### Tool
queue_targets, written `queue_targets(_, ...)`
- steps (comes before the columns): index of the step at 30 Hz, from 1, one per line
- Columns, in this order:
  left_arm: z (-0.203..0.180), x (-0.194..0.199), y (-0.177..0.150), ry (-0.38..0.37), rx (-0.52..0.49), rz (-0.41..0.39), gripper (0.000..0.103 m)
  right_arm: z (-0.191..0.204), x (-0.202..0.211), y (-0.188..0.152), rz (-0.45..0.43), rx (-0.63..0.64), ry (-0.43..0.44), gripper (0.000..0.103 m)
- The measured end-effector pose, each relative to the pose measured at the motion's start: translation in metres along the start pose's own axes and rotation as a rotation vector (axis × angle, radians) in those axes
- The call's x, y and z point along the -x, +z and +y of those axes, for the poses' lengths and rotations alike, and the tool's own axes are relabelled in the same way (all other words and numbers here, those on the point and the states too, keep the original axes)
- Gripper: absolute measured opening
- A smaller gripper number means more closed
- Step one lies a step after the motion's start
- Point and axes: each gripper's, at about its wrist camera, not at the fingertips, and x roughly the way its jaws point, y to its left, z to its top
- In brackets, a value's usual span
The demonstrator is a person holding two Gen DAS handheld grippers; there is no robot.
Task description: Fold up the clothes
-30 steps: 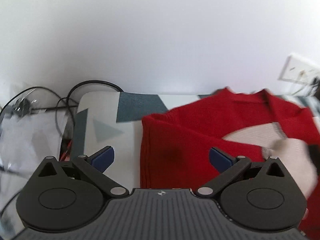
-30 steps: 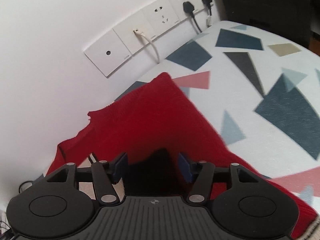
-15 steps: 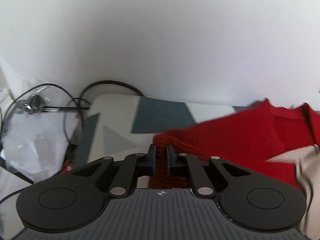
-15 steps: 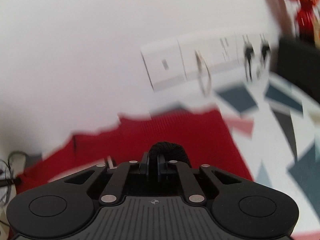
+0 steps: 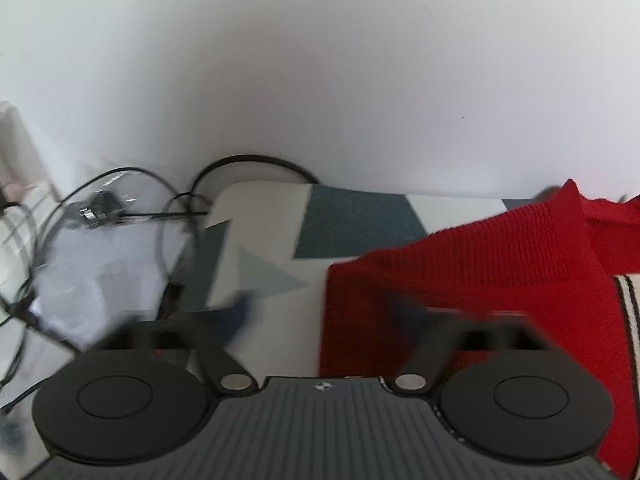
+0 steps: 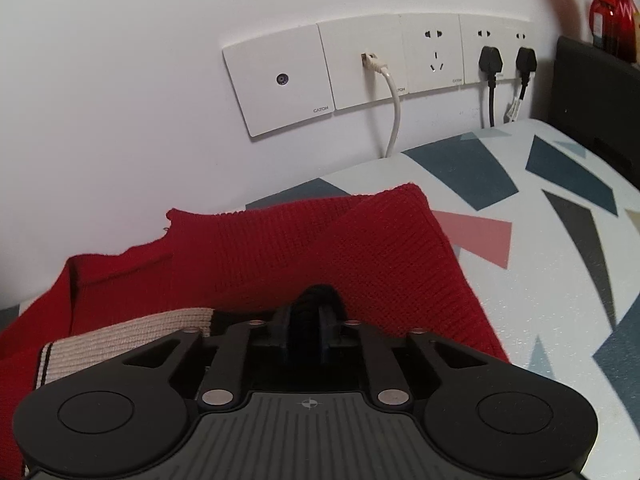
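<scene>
Two grippers over red sweater [image 6: 304, 248] lying along desk's [image 6: 560, 272] back edge — left gripper [image 5: 320, 316] spreading, empty, straddling sweater's edge; right gripper [image 6: 307, 332] loosening, black cuff [image 6: 316, 300] between pads.

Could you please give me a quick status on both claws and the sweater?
Left claw opening, nothing gripped. Right claw opening, black cuff between its fingers. Red sweater on the patterned cloth. Nothing in the way.

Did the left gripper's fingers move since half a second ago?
Yes. The left gripper has spread wide and is opening; its fingers no longer pinch the red sweater edge on the patterned table.
</scene>
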Motion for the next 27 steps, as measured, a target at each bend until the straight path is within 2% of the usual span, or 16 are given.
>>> queue_targets(1, 0.003, 0.011, -0.003, -0.009, -0.002, -0.007, 0.094, -0.001, 0.007, 0.002, -0.005, -0.013, -0.028, 0.044)
queue_targets(3, 0.008, 0.034, -0.010, -0.022, -0.003, -0.008, 0.097, -0.005, 0.024, 0.004, -0.027, -0.052, -0.061, 0.061)
queue_targets(5, 0.008, 0.051, -0.023, -0.033, -0.003, 0.014, 0.102, -0.018, 0.050, 0.003, -0.040, -0.106, -0.061, 0.063)
queue_targets(8, -0.002, 0.070, -0.040, -0.055, -0.030, 0.073, 0.102, -0.042, 0.082, -0.011, -0.009, -0.158, -0.097, 0.065)
queue_targets(12, -0.019, 0.105, -0.064, -0.116, -0.064, 0.103, 0.102, -0.084, 0.129, -0.052, 0.040, -0.266, -0.137, 0.065)
queue_targets(14, -0.028, 0.124, -0.077, -0.154, -0.081, 0.106, 0.102, -0.102, 0.158, -0.077, 0.040, -0.275, -0.162, 0.066)
queue_targets(18, -0.041, 0.156, -0.103, -0.180, -0.160, 0.115, 0.102, -0.126, 0.202, -0.117, 0.050, -0.222, -0.196, 0.071)
queue_targets(22, -0.028, 0.179, -0.129, -0.157, -0.198, 0.127, 0.102, -0.134, 0.224, -0.146, 0.082, -0.175, -0.161, 0.075)
queue_targets(27, 0.011, 0.203, -0.167, -0.103, -0.108, 0.211, 0.102, -0.100, 0.215, -0.163, 0.118, -0.036, -0.077, 0.082)
